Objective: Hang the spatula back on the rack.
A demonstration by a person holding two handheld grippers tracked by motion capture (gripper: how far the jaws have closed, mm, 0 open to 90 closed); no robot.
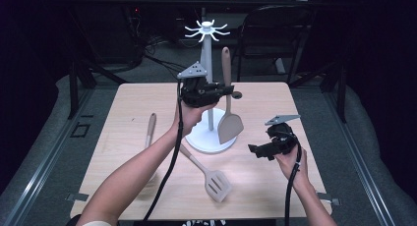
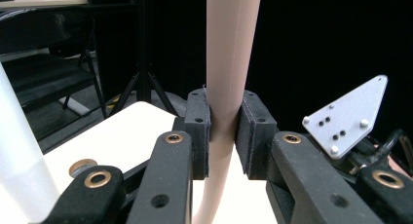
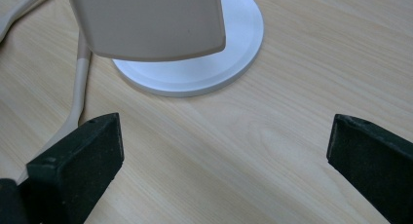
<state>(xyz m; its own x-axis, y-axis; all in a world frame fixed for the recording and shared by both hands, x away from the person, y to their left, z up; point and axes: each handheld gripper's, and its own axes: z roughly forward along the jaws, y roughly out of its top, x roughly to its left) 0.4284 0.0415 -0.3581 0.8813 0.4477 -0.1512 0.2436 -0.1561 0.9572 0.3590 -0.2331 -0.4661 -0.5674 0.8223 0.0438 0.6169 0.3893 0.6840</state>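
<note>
A beige solid spatula [image 1: 229,124] hangs upright beside the white utensil stand [image 1: 207,64], its blade just above the stand's round base [image 1: 196,140]. My left gripper [image 1: 230,91] is shut on the spatula's handle [image 2: 229,63], and both pads press on it in the left gripper view. My right gripper [image 1: 253,150] is low over the table at the right, its jaws wide open [image 3: 224,151] with nothing between them. It looks at the spatula blade [image 3: 146,22] and the base [image 3: 204,70].
A slotted spatula [image 1: 216,184] lies on the wooden table [image 1: 275,103] in front of the stand, its handle [image 3: 80,87] running beside the base. Another utensil with a brown handle [image 1: 150,127] lies at the left. Hooks [image 1: 206,29] crown the stand. A chair stands beyond the table.
</note>
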